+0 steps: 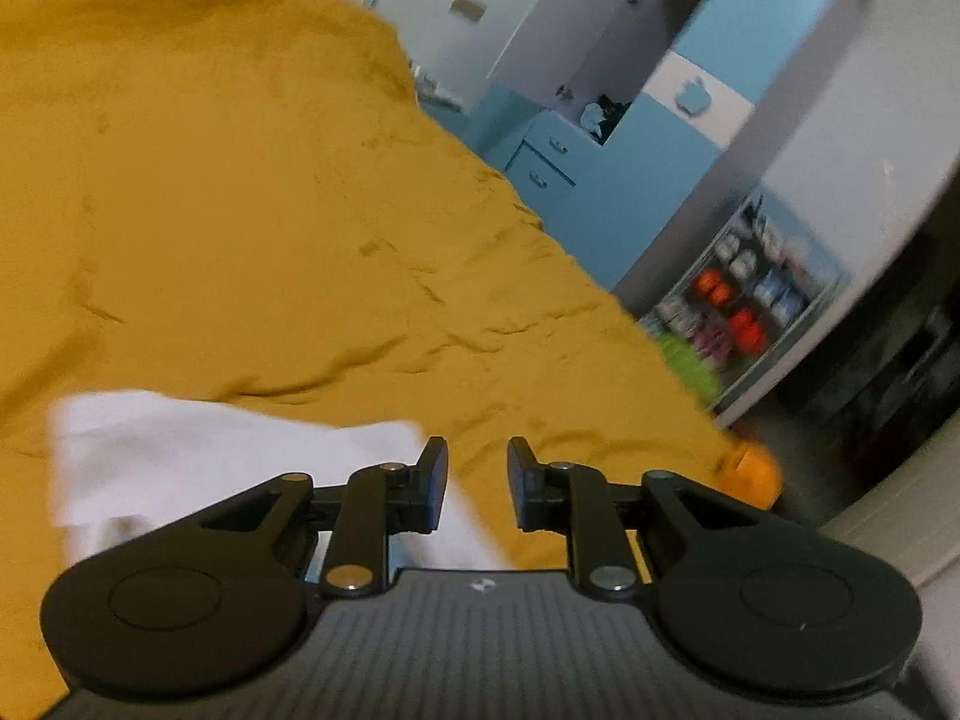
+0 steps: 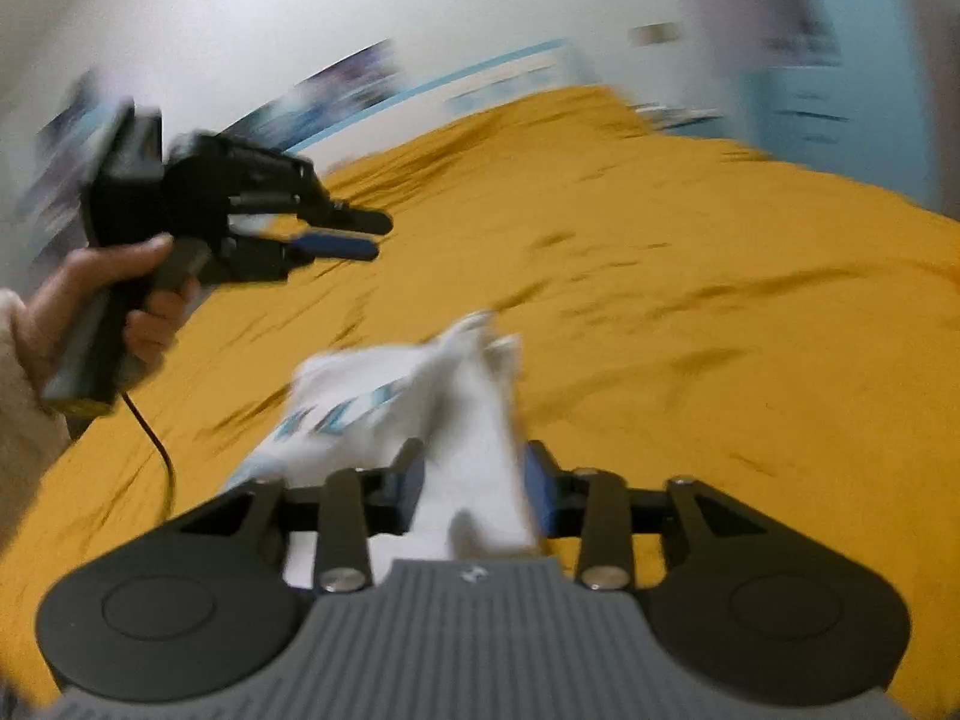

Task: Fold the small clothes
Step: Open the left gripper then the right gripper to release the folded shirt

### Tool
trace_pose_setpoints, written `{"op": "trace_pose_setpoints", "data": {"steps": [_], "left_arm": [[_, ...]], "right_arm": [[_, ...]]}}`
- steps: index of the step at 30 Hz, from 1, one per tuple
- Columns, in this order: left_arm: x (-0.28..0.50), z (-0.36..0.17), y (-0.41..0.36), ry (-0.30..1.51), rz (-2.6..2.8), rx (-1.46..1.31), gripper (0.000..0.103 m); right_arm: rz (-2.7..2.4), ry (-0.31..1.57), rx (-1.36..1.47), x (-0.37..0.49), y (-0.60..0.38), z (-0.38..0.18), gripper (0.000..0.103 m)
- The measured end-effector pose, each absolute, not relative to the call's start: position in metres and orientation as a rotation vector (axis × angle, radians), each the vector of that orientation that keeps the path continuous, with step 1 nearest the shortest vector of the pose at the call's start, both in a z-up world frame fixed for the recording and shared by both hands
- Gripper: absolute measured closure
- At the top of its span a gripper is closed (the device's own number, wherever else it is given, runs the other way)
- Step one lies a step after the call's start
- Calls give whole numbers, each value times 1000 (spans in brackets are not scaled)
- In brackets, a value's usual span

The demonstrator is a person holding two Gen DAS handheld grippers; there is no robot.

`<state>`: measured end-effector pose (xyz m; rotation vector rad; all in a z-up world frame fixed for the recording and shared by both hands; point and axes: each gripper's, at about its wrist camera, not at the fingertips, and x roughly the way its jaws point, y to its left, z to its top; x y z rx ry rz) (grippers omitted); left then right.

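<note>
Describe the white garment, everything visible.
The white garment is small, of soft cloth, with blurred blue lettering on its left part. It is bunched and crumpled, not folded. It lies on the mustard-yellow bedspread, and a gathered part passes between the fingers of the right tool, which look closed on it. In the left wrist view it lies left of the open left tool, which holds nothing. Motion blur hides finer detail.

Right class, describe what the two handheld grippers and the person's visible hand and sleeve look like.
Each gripper, left gripper and right gripper, has black linkages, blue-padded fingers, round black discs and a ribbed grey body. A black cable trails from the left one; a bare hand shows a cream sleeve.
</note>
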<state>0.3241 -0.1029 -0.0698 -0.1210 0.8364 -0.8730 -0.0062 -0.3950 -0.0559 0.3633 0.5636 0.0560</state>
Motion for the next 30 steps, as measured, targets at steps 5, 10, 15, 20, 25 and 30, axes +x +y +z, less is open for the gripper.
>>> {"op": "trace_pose_setpoints", "data": {"steps": [5, 10, 15, 20, 25, 30], "left_arm": [[267, -84, -26, 852, -838, -82, 67], [235, -109, 4, 917, -838, -176, 67], [230, -124, -4, 938, -838, -186, 63], [239, -144, -11, 997, -838, -197, 58], [238, -161, -14, 1014, -831, -228, 51], [237, -169, -14, 1040, -845, -220, 45]], "right_arm": [[197, 569, 308, 18, -401, -57, 69], [259, 607, 402, 62, -407, -50, 69], [221, 674, 467, 102, -407, -51, 69], [169, 679, 487, 129, -407, -54, 68], [166, 712, 510, 158, -406, -61, 66], [118, 748, 472, 184, -405, -75, 66]]}}
